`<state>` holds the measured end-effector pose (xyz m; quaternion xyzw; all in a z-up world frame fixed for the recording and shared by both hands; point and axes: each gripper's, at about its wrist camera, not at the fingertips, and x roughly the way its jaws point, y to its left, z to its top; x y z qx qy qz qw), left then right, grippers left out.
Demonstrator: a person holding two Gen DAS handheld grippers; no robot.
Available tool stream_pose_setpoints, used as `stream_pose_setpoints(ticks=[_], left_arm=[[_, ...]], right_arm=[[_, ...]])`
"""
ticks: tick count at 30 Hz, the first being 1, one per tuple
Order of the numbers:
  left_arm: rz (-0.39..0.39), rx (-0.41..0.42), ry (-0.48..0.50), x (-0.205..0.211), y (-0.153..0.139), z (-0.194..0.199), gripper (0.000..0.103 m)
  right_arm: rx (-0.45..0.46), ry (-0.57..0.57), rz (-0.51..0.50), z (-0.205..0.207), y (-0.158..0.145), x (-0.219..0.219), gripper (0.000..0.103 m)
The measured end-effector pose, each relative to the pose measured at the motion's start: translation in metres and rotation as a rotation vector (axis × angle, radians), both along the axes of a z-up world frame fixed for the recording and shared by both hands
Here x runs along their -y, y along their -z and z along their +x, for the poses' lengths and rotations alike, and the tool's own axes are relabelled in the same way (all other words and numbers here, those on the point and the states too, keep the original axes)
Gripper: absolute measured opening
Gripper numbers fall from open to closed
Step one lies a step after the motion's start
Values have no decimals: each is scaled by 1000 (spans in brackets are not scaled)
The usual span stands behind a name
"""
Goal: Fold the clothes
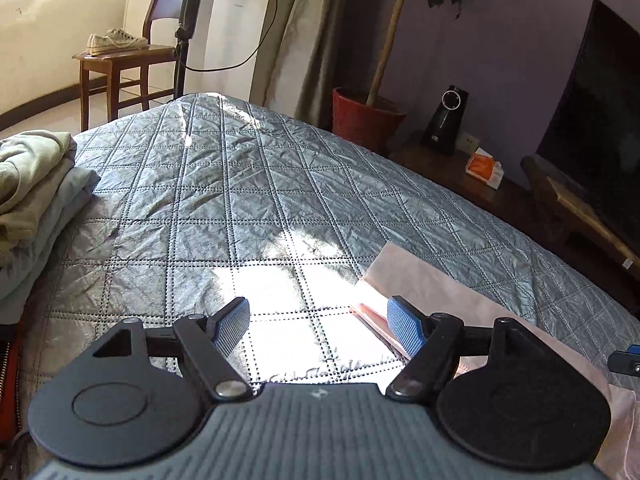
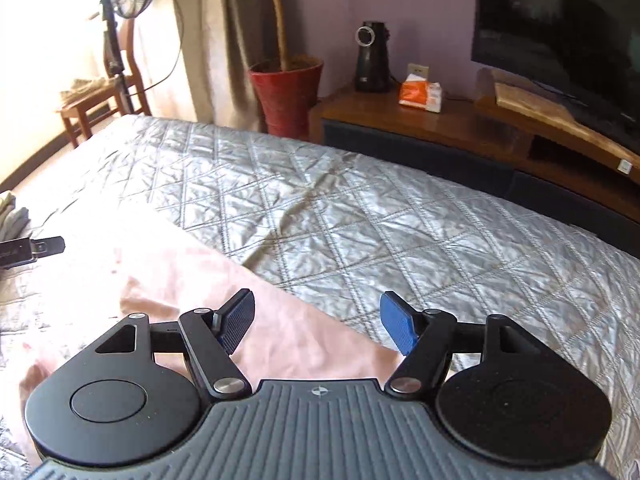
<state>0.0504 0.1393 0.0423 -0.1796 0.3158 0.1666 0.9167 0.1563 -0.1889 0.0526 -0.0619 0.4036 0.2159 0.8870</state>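
Hovering over a pink garment on the quilted bed

Hanging above the silver-grey quilted bedspread [image 1: 248,184], both grippers stand with their jaws spread and nothing between the blue pads. The left gripper [image 1: 318,330] points down at a sunlit patch of quilt; its right-hand pad sits over the edge of the pink garment [image 1: 460,292], which lies flat on the near right part of the bed — whether the pad touches the cloth cannot be told. A tip of the other gripper shows at the far right edge of this view.

Seen from the right wrist, the right gripper [image 2: 318,324] hovers over the pink garment's far edge, where the cloth runs diagonally from the near right towards the left (washed out by strong sunlight on that side).

A stack of folded clothes [image 1: 32,188] — pale green on top, light blue beneath — rests at the left edge of the bed, well apart from the pink garment. Beyond the bed stand a red plant pot [image 2: 286,92], a wooden cabinet [image 2: 440,132] and a dark television [image 2: 560,28].
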Motion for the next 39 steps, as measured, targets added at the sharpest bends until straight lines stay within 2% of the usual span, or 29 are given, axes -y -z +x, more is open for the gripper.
stream_pose_setpoints(ticks=[3,4,7,9,13,16,19,20,22,23,24,26,30,32,35,39], left_arm=[[-7,-7,19,-6,2,1,70],[-14,-5,17,-8,3,1,70],[-66,-13,17,-14,9,4,70],[-108,-21,19,-14,13,7,69],[-126,-12,57,-7,12,8,69],[-126,-10,76,-4,10,10,69],[-131,-32,84,-8,13,14,70],[-131,-41,87,-9,15,15,70],[-133,-54,94,-11,16,17,70],[-140,-54,99,-12,16,17,70],[-149,-51,105,-13,16,18,71],[-160,-42,119,-13,13,18,72],[-172,-24,144,-12,9,19,75],[-184,-18,137,-14,8,19,75],[-216,-14,117,-18,8,18,75],[-239,-11,121,-22,9,20,75]], right_arm=[[-15,-65,-167,12,14,-32,71],[-21,-71,-188,15,16,-32,71],[-127,-10,-65,29,19,-12,71],[-124,-5,-24,33,19,-11,71],[-146,-52,-17,40,26,-38,71],[-115,-119,-40,43,28,-73,71],[-108,-148,-125,49,38,-99,70],[-98,-151,-117,47,37,-103,66],[-78,-158,-120,42,35,-107,27],[-69,-162,-128,38,33,-109,19],[-59,-168,-134,33,31,-110,0],[-28,-207,-117,19,24,-108,0],[130,-247,-160,-20,5,-110,0],[172,-278,-169,-38,-1,-111,1],[154,-304,-168,-41,-6,-114,1],[191,-336,-120,-56,-17,-113,1]])
